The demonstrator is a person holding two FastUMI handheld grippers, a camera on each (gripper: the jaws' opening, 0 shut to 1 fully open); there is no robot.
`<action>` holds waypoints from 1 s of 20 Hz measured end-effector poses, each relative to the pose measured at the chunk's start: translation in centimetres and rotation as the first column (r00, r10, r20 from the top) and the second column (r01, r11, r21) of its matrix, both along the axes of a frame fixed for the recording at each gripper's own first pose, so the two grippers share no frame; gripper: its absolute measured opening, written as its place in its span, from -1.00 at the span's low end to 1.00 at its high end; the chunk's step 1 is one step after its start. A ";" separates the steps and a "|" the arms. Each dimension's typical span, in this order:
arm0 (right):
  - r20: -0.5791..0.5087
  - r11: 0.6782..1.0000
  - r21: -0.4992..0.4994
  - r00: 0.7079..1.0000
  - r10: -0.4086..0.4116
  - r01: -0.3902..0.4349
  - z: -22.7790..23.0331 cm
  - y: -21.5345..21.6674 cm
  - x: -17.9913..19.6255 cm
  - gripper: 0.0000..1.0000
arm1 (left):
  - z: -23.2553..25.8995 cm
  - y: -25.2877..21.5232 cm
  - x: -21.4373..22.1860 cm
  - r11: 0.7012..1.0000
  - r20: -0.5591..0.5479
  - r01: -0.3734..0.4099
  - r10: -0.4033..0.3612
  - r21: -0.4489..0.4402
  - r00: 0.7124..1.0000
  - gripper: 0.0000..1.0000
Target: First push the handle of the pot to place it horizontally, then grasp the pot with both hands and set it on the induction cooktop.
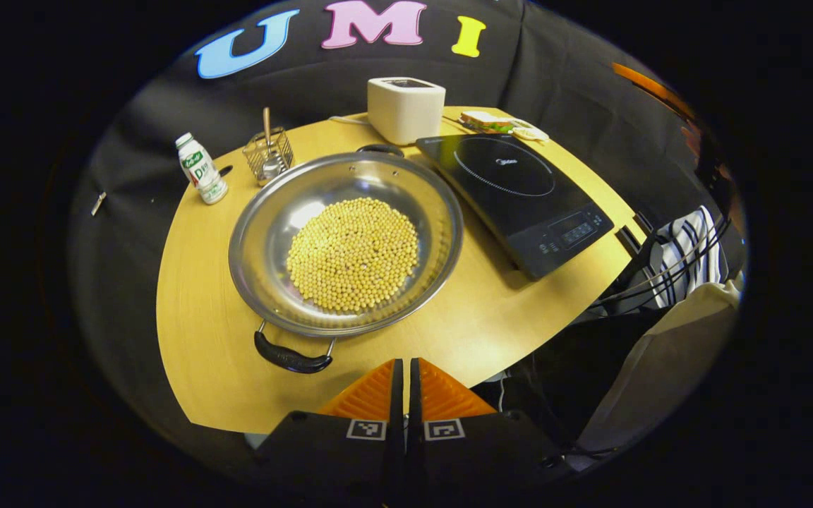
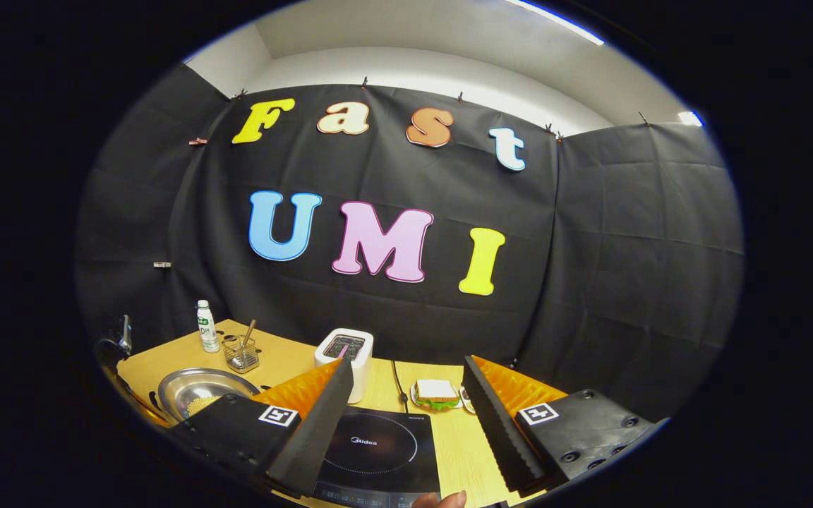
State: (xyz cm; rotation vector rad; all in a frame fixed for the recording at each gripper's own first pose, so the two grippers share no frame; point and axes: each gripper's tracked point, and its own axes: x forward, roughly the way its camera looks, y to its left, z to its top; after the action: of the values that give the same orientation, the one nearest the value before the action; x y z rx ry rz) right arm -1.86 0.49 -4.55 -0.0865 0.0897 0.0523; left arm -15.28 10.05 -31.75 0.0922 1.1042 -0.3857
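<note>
1. Left gripper (image 1: 404, 367): fingers pressed together, nothing between them. It hangs over the table's (image 1: 195, 339) near edge, just short of the pot (image 1: 346, 243). My read: closed on purpose, since a closed tip works as a pusher for the handle step.
2. The pot sits mid-table, left of the induction cooktop (image 1: 523, 201), rim close to the cooktop's left edge; can't tell if they touch. It holds a layer of beans (image 1: 353, 254), so tilt or jerk risks a spill.
3. Near handle (image 1: 292, 356) points toward the table's near edge, far handle (image 1: 380, 149) toward the back edge by the toaster (image 1: 405, 107). That axis runs front to back, so I judge the first step (turning the handles sideways) not yet done.
4. The near handle is the closest contact point for the left gripper, just left of its tip. A sideways shove there should rotate the pot.
5. Right gripper (image 2: 406, 416): fingers wide apart, empty, held above the cooktop (image 2: 378, 444) and aimed at the back wall. Looks parked out of the way, open for the later two-handed grasp.
6. Clutter at the back edge: bottle (image 1: 200, 168), wire basket (image 1: 269, 154) with a spoon in it, sandwich (image 1: 495, 121) at the back right. All are clear of the pot's path to the cooktop; the toaster is nearest the far handle.
</note>
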 end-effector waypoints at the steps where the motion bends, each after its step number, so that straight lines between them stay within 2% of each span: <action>1: -0.004 1.000 -0.002 1.000 -0.004 0.004 -0.1 -0.1 0.1 0.94 | -0.3 0.3 0.4 1.000 -0.003 -0.008 0.008 -0.002 1.000 -0.90; 8: -0.017 1.000 -0.013 1.000 -0.017 0.017 -0.6 -0.8 0.2 0.94 | -2.6 3.4 2.0 0.999 -0.035 -0.003 0.005 0.049 0.999 -0.90; 11: -0.025 1.000 -0.012 1.000 -0.017 0.017 -0.9 -0.6 0.4 0.94 | -2.6 3.9 2.4 0.999 -0.038 -0.010 0.012 0.036 0.999 -0.89; 20: -0.048 0.999 -0.030 0.999 -0.010 0.009 -1.9 0.0 0.5 0.95 | -3.4 10.2 5.0 0.991 -0.023 -0.007 0.010 0.134 1.000 -0.90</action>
State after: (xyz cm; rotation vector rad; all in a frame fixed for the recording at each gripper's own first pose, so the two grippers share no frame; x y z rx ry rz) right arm -1.33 0.45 -6.40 -0.1150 0.1392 0.0434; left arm -10.33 20.21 -35.18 0.2018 1.1533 -0.3057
